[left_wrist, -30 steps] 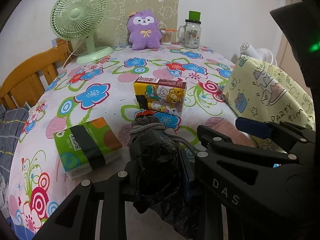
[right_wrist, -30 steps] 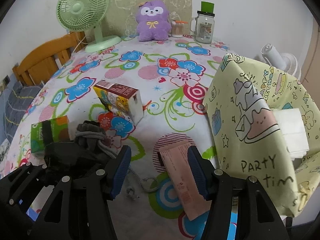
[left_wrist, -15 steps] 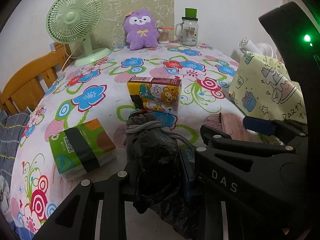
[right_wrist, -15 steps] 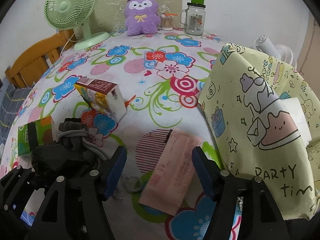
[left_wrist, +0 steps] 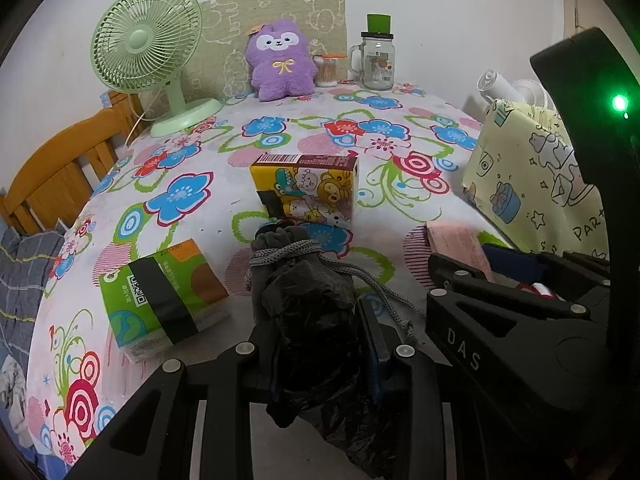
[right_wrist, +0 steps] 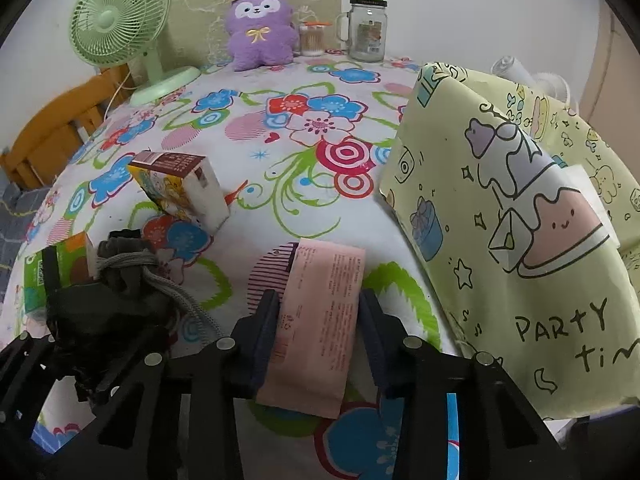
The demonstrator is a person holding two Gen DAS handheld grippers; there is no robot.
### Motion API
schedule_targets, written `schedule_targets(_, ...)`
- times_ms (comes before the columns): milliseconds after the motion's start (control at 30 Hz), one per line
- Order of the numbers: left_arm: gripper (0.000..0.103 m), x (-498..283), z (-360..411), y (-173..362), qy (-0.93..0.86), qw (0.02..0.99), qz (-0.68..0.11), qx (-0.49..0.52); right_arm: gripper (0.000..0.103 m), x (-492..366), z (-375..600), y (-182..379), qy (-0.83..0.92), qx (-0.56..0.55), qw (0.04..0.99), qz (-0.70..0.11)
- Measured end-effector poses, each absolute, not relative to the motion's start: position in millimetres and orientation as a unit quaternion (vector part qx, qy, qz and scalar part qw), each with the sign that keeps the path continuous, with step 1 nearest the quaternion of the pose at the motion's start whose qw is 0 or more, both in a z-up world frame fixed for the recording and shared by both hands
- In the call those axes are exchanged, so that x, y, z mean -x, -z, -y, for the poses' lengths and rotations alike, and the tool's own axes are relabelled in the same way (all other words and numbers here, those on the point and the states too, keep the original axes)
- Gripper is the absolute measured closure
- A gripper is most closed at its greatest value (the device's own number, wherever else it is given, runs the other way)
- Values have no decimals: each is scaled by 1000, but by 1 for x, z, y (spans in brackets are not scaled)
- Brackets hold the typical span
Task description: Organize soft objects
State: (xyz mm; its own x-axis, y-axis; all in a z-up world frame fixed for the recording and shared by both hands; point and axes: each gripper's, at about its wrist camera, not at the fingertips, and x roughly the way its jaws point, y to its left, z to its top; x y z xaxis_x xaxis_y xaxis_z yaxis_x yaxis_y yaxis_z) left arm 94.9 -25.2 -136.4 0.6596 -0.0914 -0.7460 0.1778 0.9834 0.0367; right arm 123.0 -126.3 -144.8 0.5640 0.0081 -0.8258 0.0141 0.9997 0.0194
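Observation:
My left gripper (left_wrist: 320, 336) is shut on a black drawstring pouch (left_wrist: 308, 300), held near the table's front edge; the pouch also shows at the left of the right wrist view (right_wrist: 108, 304). My right gripper (right_wrist: 320, 320) straddles a flat pink packet (right_wrist: 320, 320) lying on the flowered tablecloth; its jaws stand close to the packet's two sides, contact unclear. The packet shows in the left wrist view (left_wrist: 456, 240). A yellow-green cartoon bag (right_wrist: 512, 216) stands to the right. A green tissue pack (left_wrist: 160, 296) and a cartoon tissue pack (left_wrist: 308, 188) lie ahead.
A green fan (left_wrist: 148, 44), a purple plush (left_wrist: 280, 64), a cotton-swab jar (left_wrist: 328, 70) and a glass mug jar (left_wrist: 376, 60) stand at the table's far edge. A wooden chair (left_wrist: 52, 168) is at the left. A white fan (right_wrist: 516, 68) sits behind the bag.
My right gripper has moved forward and right over the pink packet, and its jaws have narrowed around it. My left gripper has stayed shut on the pouch, shifting slightly.

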Motion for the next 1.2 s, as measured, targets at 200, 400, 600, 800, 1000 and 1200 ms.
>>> schedule_targets(200,73,-94,23,125,77,913,-399,-46,61,-122,125,133,-13,-18,887,-462)
schedule_targets(400,73,-92,24,104,79,920,-382,-39,61,-119,125,107,-22,-21,897,-441)
schedule_targets(600,73,-88,27,83,79,927,-366,-36,60,-115,129,84,-27,-20,906,-422)
schedule_targets(800,73,-83,34,65,81,932,-351,-38,60,-107,135,62,-31,-19,916,-400)
schedule_targets(1000,73,-78,47,49,91,937,-336,-41,60,-98,146,40,-35,-15,925,-378)
schedule_targets(1200,73,-75,65,33,101,941,-319,-46,60,-91,162,22,-34,-17,933,-359)
